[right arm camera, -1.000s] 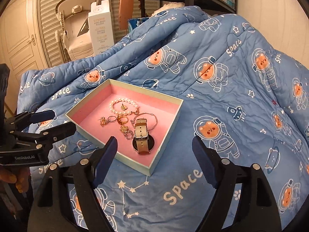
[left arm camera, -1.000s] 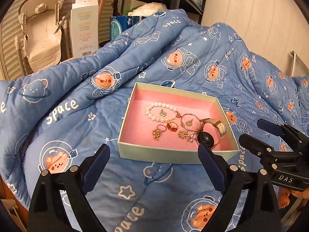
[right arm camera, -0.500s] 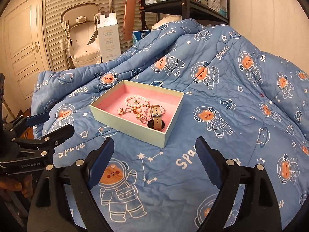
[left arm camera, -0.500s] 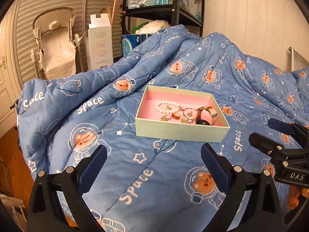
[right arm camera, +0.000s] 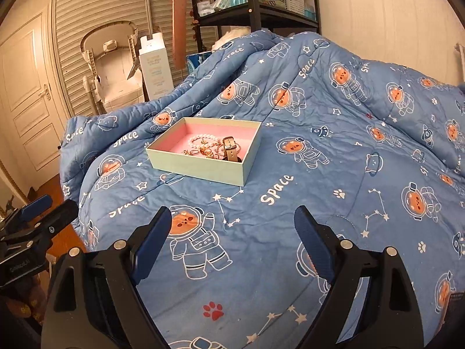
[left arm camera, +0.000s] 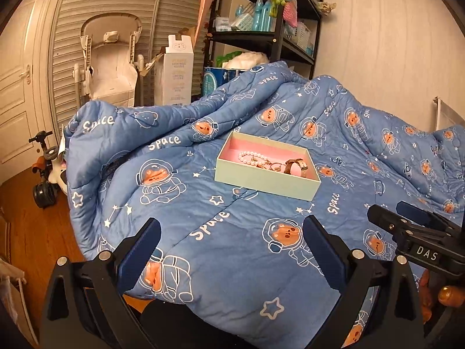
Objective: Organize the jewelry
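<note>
A pale green box with a pink lining (left arm camera: pixel 263 181) (right arm camera: pixel 200 168) sits on a blue space-print quilt (left arm camera: pixel 232 232) (right arm camera: pixel 319 174). Inside lie a pearl bracelet (left arm camera: pixel 250 156) (right arm camera: pixel 200 139), several gold pieces (right arm camera: pixel 203 151) and a watch with a tan strap (left arm camera: pixel 296 165) (right arm camera: pixel 231 149). My left gripper (left arm camera: pixel 231 242) is open and empty, well back from the box. My right gripper (right arm camera: pixel 231 232) is open and empty, also well back. The right gripper shows at the right edge of the left wrist view (left arm camera: pixel 407 224); the left gripper shows at the left edge of the right wrist view (right arm camera: pixel 46 212).
A black shelf unit with bottles and baskets (left arm camera: pixel 270 35) stands behind the bed. A white baby seat (left arm camera: pixel 112 67) and a tall white carton (left arm camera: pixel 177 69) stand by slatted doors. A toy ride-on (left arm camera: pixel 46 171) sits on the wood floor at the left.
Both grippers have pulled back and away from the box, which now looks smaller and farther off. Both stay open and empty. The jewelry in the box has not moved.
</note>
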### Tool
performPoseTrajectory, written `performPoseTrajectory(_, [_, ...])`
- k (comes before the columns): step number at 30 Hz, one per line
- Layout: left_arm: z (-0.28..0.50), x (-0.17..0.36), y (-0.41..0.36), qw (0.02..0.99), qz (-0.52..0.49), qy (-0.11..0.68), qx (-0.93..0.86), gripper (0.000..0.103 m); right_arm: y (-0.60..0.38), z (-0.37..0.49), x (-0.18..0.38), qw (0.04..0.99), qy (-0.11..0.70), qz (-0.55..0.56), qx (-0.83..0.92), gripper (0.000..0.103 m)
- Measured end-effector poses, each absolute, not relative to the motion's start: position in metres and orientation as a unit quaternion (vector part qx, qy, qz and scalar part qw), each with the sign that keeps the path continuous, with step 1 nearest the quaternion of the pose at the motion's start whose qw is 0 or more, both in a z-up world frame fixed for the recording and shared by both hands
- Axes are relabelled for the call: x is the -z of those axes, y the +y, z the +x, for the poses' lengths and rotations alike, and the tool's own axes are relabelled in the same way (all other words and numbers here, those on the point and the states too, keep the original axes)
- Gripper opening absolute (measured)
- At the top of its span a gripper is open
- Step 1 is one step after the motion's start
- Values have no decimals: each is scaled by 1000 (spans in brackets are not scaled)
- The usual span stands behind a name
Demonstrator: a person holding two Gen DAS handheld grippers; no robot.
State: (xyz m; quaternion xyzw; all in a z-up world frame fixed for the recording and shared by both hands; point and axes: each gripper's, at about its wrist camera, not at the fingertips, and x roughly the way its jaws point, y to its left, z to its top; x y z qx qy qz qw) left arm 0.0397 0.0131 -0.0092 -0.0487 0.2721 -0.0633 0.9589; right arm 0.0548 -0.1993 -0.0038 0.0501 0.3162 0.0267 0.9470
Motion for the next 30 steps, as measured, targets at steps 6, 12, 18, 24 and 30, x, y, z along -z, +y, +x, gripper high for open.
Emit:
performPoseTrajectory(6, [26, 11, 17, 961, -62, 266, 48, 96, -204, 42, 5, 949, 312, 51, -11, 86])
performPoseTrajectory(12, [17, 7, 13, 966, -45, 252, 29, 96, -200, 33, 5, 949, 312, 49, -18, 86])
performPoseTrajectory(18, [9, 2, 15, 971, -46, 235, 27, 96, -197, 24, 0, 955, 295, 38, -20, 93])
performPoseTrajectory(24, [9, 2, 19, 969, -49, 240, 14, 96, -198, 22, -3, 957, 286, 38, -15, 93])
performPoseTrajectory(30, [5, 1, 15, 971, -39, 237, 23, 96, -198, 21, -3, 958, 284, 38, -14, 93])
